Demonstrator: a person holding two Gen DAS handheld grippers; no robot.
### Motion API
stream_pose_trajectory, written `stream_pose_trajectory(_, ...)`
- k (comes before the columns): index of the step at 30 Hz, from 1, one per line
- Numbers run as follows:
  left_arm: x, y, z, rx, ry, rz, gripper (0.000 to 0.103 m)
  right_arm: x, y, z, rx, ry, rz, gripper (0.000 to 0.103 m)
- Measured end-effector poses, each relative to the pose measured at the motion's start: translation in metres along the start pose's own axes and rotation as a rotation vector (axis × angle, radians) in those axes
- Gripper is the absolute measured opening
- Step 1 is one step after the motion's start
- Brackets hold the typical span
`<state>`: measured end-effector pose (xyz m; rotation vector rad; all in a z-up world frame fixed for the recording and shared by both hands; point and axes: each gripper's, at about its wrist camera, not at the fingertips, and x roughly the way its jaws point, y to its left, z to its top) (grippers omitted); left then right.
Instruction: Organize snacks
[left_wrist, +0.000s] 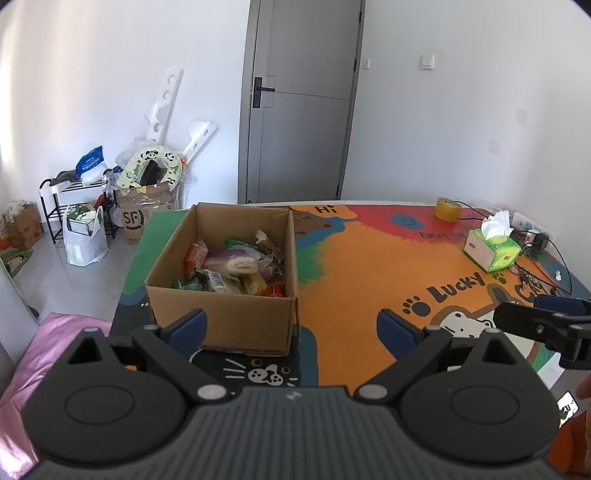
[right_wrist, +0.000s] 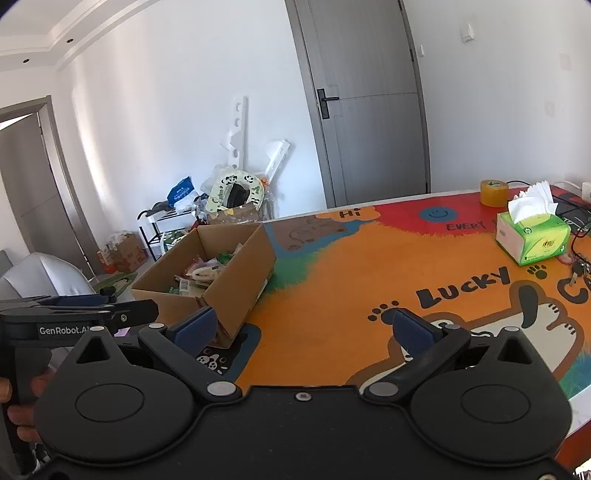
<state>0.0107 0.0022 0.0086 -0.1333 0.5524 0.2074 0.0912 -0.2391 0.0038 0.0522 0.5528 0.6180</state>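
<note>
The left hand-held gripper (left_wrist: 291, 326) hangs with its blue pads spread wide and nothing between them. Straight ahead of it, just beyond the fingertips and a little to its left, stands the open cardboard box (left_wrist: 225, 317) on the worktop (left_wrist: 369, 266). The snacks (left_wrist: 236, 267) lie heaped inside the box in a loose jumble of wrapped packets; one shows a barcode label, but its print is too small to read.

The right hand-held gripper (right_wrist: 303, 330) is likewise wide and empty. It is held to the right of the left one, over the orange part of the worktop, with the same box (right_wrist: 221, 266) ahead and to its left. The left tool's black body at the edge of the right wrist view carries the brand "GenRobot.A", with the end of the word cut off.

My reading is that no packet is in hand and all the snacks visible are already in the box, so either the sorting has not begun or the packing is finished. If more is to come, the next move calls for one gripper to dip over the box wall and pinch a single packet without dragging its neighbours.

Farther out, the worktop's printed cover reads "Hi", "LUCKY" and a partial "EVERY". To the right sit a green tissue box (right_wrist: 532, 236) and a roll of tape (right_wrist: 494, 192). On the floor beyond, a carton (left_wrist: 135, 221) is marked "SF".
</note>
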Motion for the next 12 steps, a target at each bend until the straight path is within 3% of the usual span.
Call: stream_pose_trajectory(12, 0.0002, -0.0017, -0.0003, 0.004, 0.004, 0.001, 0.098, -0.0013, -0.0016, 0.0014, -0.007, -0.004, -0.005, 0.103)
